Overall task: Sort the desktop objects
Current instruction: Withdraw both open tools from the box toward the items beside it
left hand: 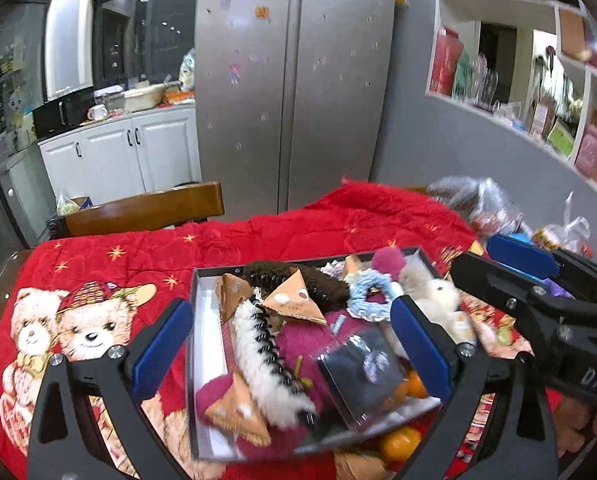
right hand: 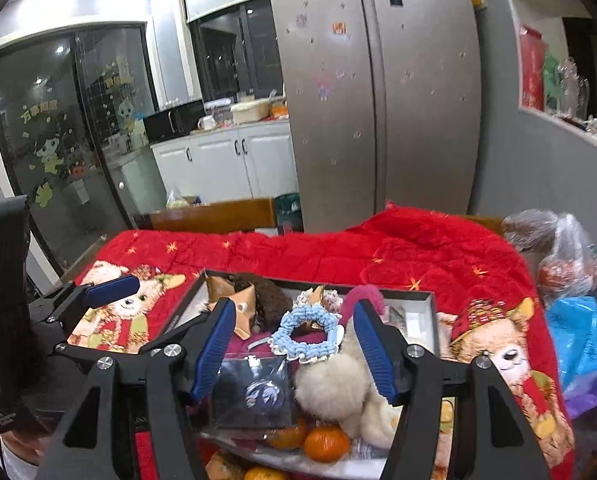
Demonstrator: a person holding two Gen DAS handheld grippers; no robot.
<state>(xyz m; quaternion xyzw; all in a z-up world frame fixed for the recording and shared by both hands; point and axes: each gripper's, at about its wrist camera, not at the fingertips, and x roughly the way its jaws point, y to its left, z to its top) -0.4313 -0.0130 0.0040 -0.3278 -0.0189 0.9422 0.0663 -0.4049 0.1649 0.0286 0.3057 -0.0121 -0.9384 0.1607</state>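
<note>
Soft, light clutter fills the box (left hand: 197, 320) on the red quilt (left hand: 258, 236).
Left gripper (left hand: 290, 344) and right gripper (right hand: 294, 344) both hover wide open, empty; the scrunchie (right hand: 306, 330) should yield, best pinched across its ring.
</note>
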